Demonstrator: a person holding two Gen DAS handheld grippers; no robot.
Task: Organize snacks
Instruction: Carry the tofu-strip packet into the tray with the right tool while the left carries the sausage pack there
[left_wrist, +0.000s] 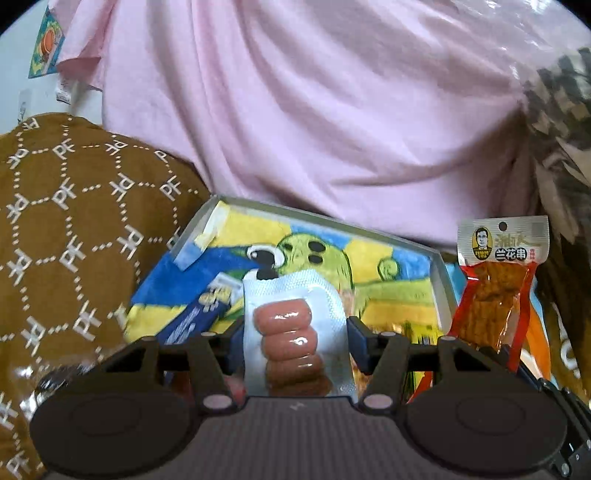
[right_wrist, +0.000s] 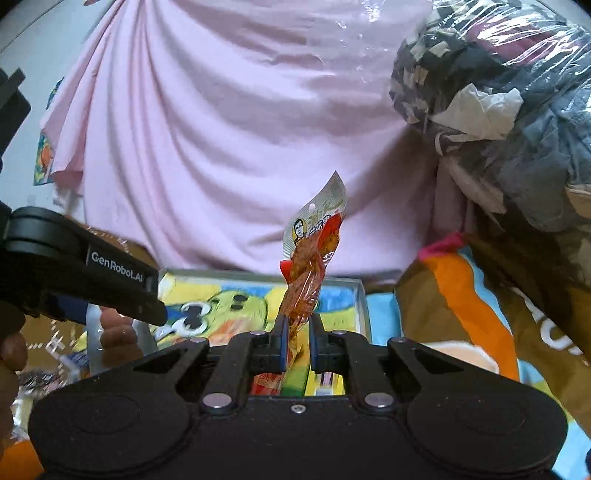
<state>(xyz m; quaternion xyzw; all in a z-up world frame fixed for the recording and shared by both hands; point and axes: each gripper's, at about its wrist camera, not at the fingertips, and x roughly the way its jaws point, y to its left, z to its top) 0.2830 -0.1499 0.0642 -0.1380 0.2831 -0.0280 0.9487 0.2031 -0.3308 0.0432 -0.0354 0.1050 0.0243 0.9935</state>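
Left tongs (left_wrist: 295, 332) clamped on sausage pack (left_wrist: 291, 325), white blister with pink links, held upright above open box (left_wrist: 439, 280). Right tongs (right_wrist: 297, 332) pinched nearly shut on lower end of red tofu-skewer packet (right_wrist: 314, 254); packet stands up, above box's right edge. Box lined with cartoon print in yellow, blue, green; blue sachet (left_wrist: 199, 314) lies inside at left. Pink cloth (left_wrist: 295, 110) hangs behind box. Brown patterned fabric (left_wrist: 74, 221) left of box. Plastic-wrapped bundle (right_wrist: 498, 92) up right of box.
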